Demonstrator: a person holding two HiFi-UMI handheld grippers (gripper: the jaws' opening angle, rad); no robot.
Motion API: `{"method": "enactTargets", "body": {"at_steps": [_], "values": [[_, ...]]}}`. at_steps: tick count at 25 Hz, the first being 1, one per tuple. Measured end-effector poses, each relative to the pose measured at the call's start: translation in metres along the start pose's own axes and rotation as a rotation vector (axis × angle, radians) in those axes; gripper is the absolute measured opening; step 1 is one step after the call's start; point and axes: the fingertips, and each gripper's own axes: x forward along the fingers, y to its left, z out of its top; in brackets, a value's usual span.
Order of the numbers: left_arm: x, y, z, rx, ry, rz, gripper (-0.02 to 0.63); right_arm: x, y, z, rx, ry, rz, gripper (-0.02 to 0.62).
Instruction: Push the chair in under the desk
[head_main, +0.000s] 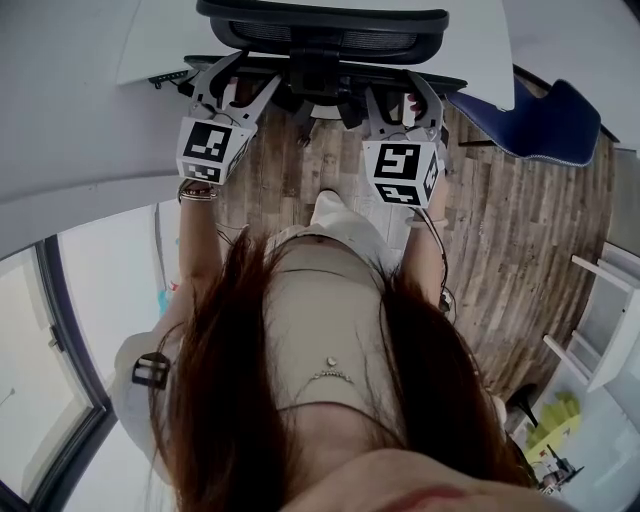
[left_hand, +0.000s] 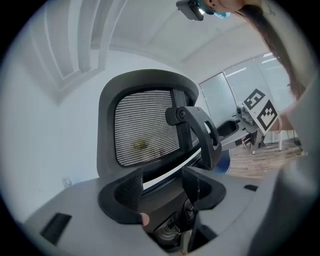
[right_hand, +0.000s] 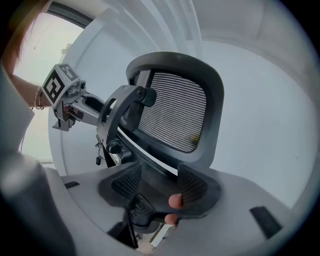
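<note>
The black mesh-backed office chair (head_main: 322, 28) stands at the white desk (head_main: 150, 45), its back toward me. In the left gripper view the chair's mesh headrest (left_hand: 145, 125) rises above the jaws. My left gripper (left_hand: 165, 185) straddles the lower back frame, pads against it. My right gripper (right_hand: 160, 186) also has the dark frame between its jaws, which stand wide below the headrest (right_hand: 175, 110); pad contact is not clear. In the head view the left gripper (head_main: 238, 88) and right gripper (head_main: 402, 98) reach side by side to the chair back.
A blue chair (head_main: 545, 125) stands to the right of the desk on the wooden floor (head_main: 520, 250). White shelving (head_main: 610, 330) is at the far right, a glass wall at the left. The person's body fills the lower head view.
</note>
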Motion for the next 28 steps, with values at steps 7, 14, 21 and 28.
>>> {"method": "enactTargets", "body": {"at_steps": [7, 14, 21, 28], "values": [[-0.016, -0.007, 0.009, -0.01, -0.016, 0.013, 0.238, -0.019, -0.004, 0.006, 0.049, -0.019, -0.031, 0.221], [-0.04, -0.02, 0.012, -0.025, -0.033, 0.021, 0.216, -0.042, 0.004, 0.015, 0.084, -0.062, -0.043, 0.199], [-0.064, -0.037, 0.014, -0.027, -0.048, 0.025, 0.205, -0.067, 0.019, 0.019, 0.109, -0.085, -0.038, 0.19], [-0.096, -0.046, 0.016, -0.033, -0.067, 0.045, 0.187, -0.089, 0.035, 0.022, 0.124, -0.091, -0.048, 0.178]]}}
